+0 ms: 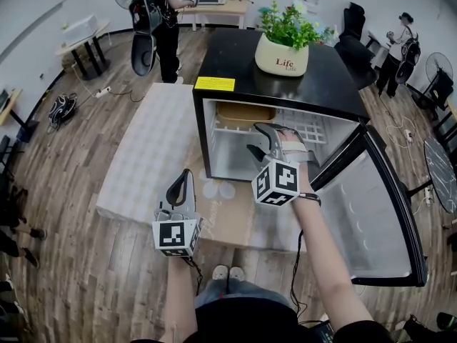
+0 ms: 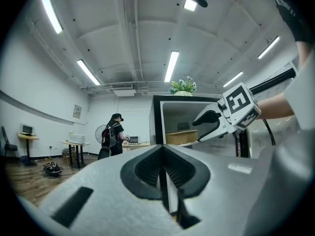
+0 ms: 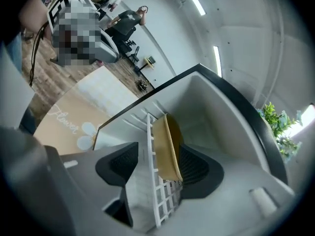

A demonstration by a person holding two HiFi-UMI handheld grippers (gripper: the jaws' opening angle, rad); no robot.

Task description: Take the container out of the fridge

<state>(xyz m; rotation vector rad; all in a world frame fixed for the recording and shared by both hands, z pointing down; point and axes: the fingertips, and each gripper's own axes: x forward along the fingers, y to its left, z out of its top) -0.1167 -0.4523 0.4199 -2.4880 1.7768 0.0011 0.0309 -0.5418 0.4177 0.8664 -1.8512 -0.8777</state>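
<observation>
A black mini fridge (image 1: 214,131) stands open on the floor. On its white wire shelf (image 1: 307,128) sits a tan container (image 1: 245,113), at the upper left of the compartment. My right gripper (image 1: 258,138) is open at the fridge mouth, turned on its side and pointing inward. In the right gripper view the container (image 3: 170,149) and the shelf edge (image 3: 155,191) show between the spread jaws of that gripper (image 3: 157,166), farther in and untouched. My left gripper (image 1: 186,181) hangs shut and empty, left of the fridge front. The left gripper view shows its closed tips (image 2: 165,176) and the container (image 2: 181,137) beyond.
The fridge door (image 1: 371,213) swings wide to the right. A potted plant (image 1: 285,45) stands on the fridge top. A pale mat (image 1: 153,156) and a tan flower-print sheet (image 1: 228,216) cover the floor in front. One person (image 1: 161,20) stands at the back left, another (image 1: 400,48) at the right.
</observation>
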